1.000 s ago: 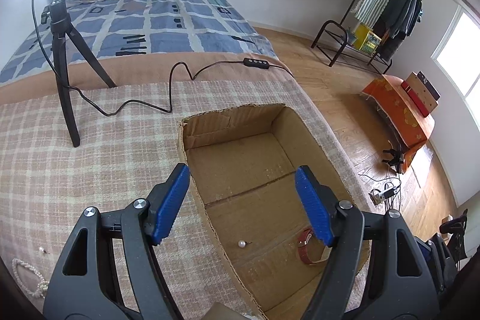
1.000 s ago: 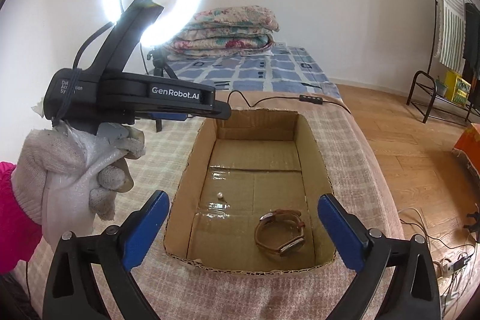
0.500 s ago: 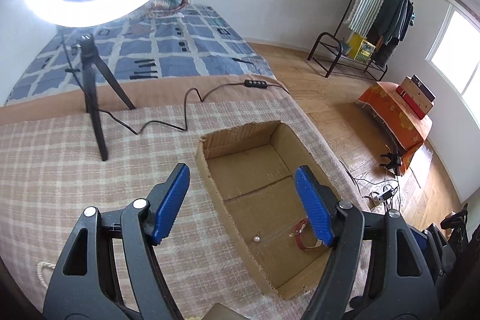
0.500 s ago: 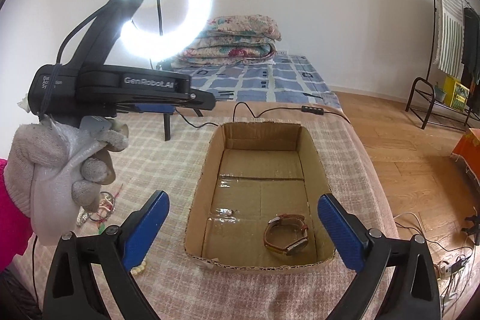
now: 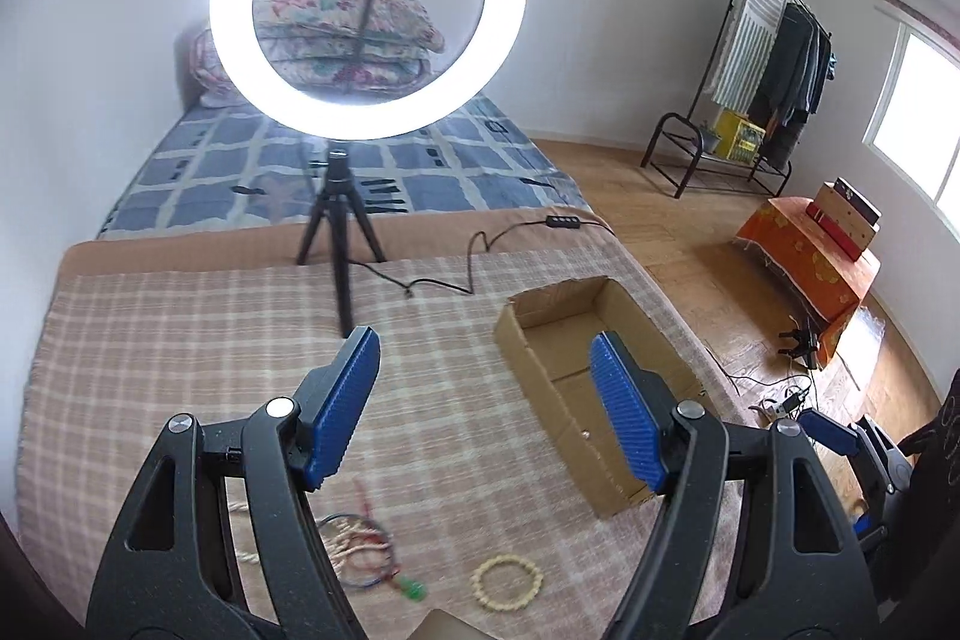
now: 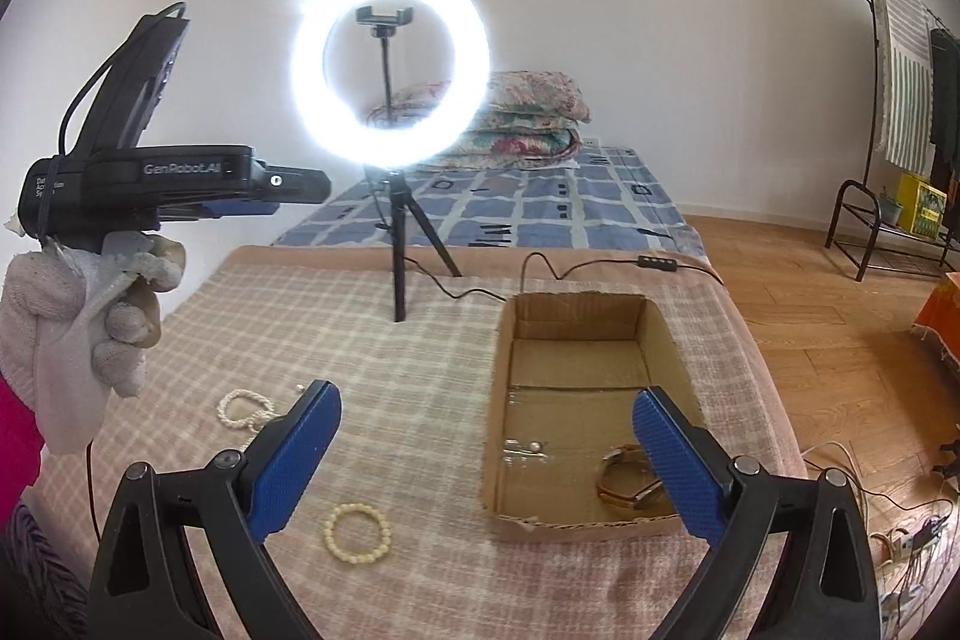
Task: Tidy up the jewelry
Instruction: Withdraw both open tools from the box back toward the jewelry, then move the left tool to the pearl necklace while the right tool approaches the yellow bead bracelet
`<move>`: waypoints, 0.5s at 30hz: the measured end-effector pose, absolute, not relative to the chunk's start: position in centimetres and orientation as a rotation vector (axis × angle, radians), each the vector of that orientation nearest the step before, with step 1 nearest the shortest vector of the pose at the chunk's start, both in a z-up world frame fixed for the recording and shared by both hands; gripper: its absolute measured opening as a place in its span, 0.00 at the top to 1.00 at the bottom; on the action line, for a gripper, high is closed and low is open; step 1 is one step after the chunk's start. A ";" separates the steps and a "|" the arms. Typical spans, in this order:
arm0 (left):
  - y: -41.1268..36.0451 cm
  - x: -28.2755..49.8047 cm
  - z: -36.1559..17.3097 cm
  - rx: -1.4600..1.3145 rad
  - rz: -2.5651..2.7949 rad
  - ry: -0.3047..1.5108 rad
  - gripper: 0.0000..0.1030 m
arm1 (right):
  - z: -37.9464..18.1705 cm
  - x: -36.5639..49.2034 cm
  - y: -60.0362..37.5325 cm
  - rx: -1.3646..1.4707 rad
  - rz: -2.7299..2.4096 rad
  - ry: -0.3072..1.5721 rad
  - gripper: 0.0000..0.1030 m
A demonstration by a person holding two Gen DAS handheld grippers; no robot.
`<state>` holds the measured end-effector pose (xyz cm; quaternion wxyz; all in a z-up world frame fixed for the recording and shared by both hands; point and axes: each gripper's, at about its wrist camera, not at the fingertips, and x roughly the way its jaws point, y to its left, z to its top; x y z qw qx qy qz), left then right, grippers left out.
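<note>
A cardboard box [image 6: 660, 334] lies open on the checked cloth; it also shows in the left wrist view [image 5: 522, 334]. Inside it are a brown-strapped watch [image 6: 624, 484] and a small pearl earring [image 6: 528, 445]. On the cloth left of the box lie a cream bead bracelet [image 6: 358, 530], also in the left wrist view [image 5: 507, 582], a white pearl strand [image 6: 243, 409], and red and blue cord pieces [image 5: 360, 550]. My left gripper [image 5: 486, 412] is open and empty, held high above the cloth. My right gripper [image 6: 489, 466] is open and empty, near the box's front left corner.
A lit ring light on a black tripod [image 6: 396, 244] stands behind the box, its cable [image 6: 540, 268] running across the cloth. The gloved hand holding the left gripper [image 6: 90, 316] is at the left. The bed edge and wooden floor [image 6: 840, 340] lie to the right.
My left gripper has drawn back, up and to the left, away from the box, bringing the loose jewelry into view. My right gripper has shifted left of the box. Both stay open.
</note>
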<state>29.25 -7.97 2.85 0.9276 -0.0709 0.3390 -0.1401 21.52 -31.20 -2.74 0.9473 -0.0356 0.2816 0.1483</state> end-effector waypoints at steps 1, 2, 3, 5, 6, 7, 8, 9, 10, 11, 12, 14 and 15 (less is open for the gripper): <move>-7.0 28.7 3.0 -0.148 -0.278 0.696 0.27 | -2.6 21.3 -30.8 -0.073 0.307 0.571 0.06; -6.4 28.3 3.1 -0.152 -0.271 0.697 0.27 | -2.3 21.0 -30.4 -0.073 0.312 0.568 0.06; -5.5 27.8 3.1 -0.161 -0.266 0.694 0.27 | -2.1 20.7 -30.0 -0.071 0.314 0.564 0.06; -3.7 26.7 3.0 -0.176 -0.255 0.700 0.27 | -1.8 20.2 -29.3 -0.065 0.319 0.562 0.06; -2.8 26.1 2.8 -0.183 -0.246 0.705 0.27 | -1.7 20.0 -29.0 -0.059 0.325 0.560 0.06; -2.2 25.7 2.5 -0.190 -0.240 0.711 0.27 | -1.8 19.8 -28.6 -0.055 0.331 0.561 0.06; -1.5 25.1 2.2 -0.199 -0.233 0.718 0.27 | -1.8 19.6 -28.2 -0.054 0.335 0.564 0.07; -0.7 24.7 1.8 -0.207 -0.229 0.728 0.27 | -2.0 19.5 -27.9 -0.056 0.338 0.569 0.08; -0.1 24.2 1.4 -0.212 -0.224 0.736 0.27 | -2.2 19.5 -27.5 -0.058 0.341 0.577 0.09; 0.5 23.9 1.0 -0.216 -0.219 0.742 0.27 | -2.5 19.4 -27.1 -0.058 0.342 0.585 0.10; 1.0 23.5 0.6 -0.221 -0.213 0.746 0.27 | -2.8 19.3 -26.9 -0.055 0.343 0.591 0.11; 2.0 23.0 -0.3 -0.238 -0.200 0.755 0.28 | -3.4 19.2 -26.4 -0.046 0.354 0.606 0.15; 2.5 22.8 -0.7 -0.246 -0.194 0.761 0.30 | -3.8 19.1 -26.1 -0.044 0.362 0.616 0.16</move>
